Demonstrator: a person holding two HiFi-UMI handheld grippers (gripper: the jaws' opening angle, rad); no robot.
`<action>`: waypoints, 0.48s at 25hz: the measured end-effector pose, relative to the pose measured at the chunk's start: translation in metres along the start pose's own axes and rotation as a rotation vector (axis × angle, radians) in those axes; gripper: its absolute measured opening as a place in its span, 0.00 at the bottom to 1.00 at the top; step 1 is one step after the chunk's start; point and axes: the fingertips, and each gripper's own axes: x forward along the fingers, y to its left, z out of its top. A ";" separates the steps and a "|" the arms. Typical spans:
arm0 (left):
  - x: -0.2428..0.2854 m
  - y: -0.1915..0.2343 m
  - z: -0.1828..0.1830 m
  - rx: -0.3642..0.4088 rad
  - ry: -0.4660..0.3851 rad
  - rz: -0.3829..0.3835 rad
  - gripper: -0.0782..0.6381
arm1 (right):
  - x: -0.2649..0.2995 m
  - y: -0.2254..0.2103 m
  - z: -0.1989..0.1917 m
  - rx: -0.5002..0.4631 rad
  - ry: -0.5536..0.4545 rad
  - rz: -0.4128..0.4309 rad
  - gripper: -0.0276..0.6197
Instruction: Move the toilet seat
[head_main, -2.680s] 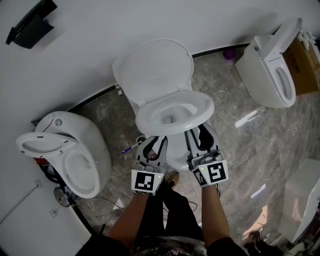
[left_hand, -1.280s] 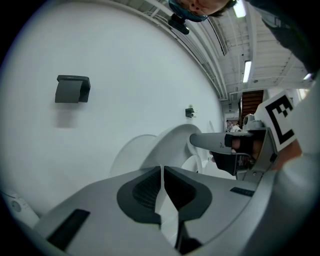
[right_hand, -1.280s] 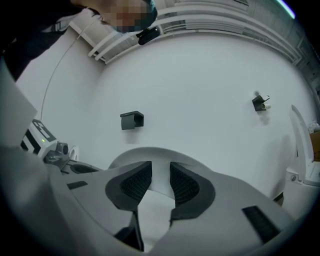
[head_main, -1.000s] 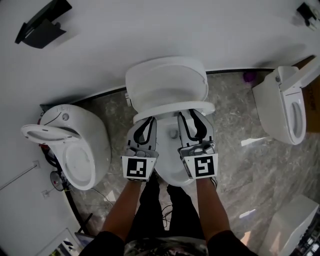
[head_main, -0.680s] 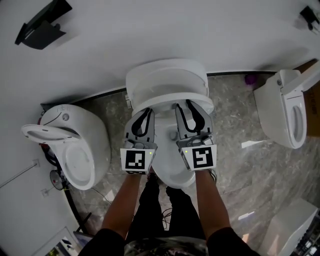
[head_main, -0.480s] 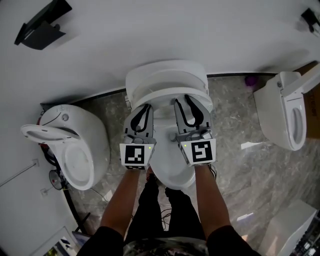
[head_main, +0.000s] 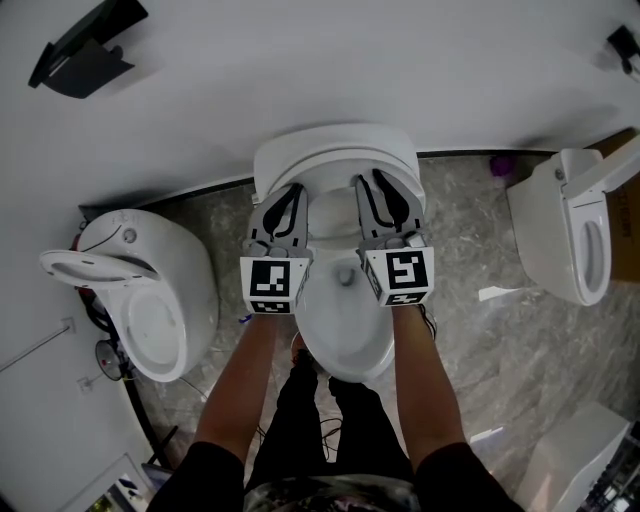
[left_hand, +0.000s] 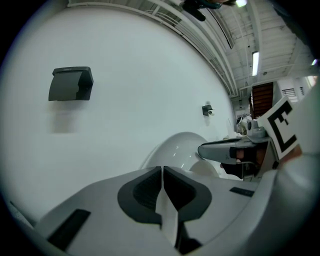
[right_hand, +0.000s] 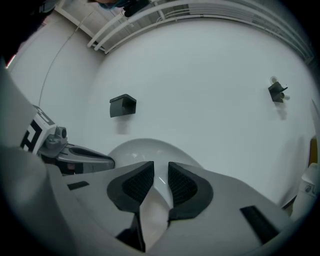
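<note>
Treat the toilet seat, standing almost upright at the back of the bowl, as probably stiff, rather light, slippery plastic on a hinge, pushing flat on its rim with the left gripper fully closed and the right gripper just narrowed to a slit, nothing between.

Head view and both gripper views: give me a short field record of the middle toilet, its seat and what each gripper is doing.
seat: toilet seat raised, nearly upright
bowl: toilet bowl uncovered below it
left gripper: jaws together, nothing held, tips up at the seat
right gripper: jaws a narrow gap apart after closing a little, nothing between the pads
nearby: toilet on the left; toilet on the right
</note>
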 end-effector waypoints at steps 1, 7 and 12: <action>0.000 0.000 0.000 0.001 -0.007 -0.005 0.16 | 0.000 0.000 0.000 -0.004 -0.002 -0.002 0.18; -0.002 0.000 0.001 0.005 0.005 -0.027 0.16 | -0.002 0.003 0.004 -0.033 0.013 -0.007 0.17; -0.020 0.000 0.024 0.002 -0.010 -0.044 0.16 | -0.017 0.009 0.026 -0.066 0.015 -0.018 0.09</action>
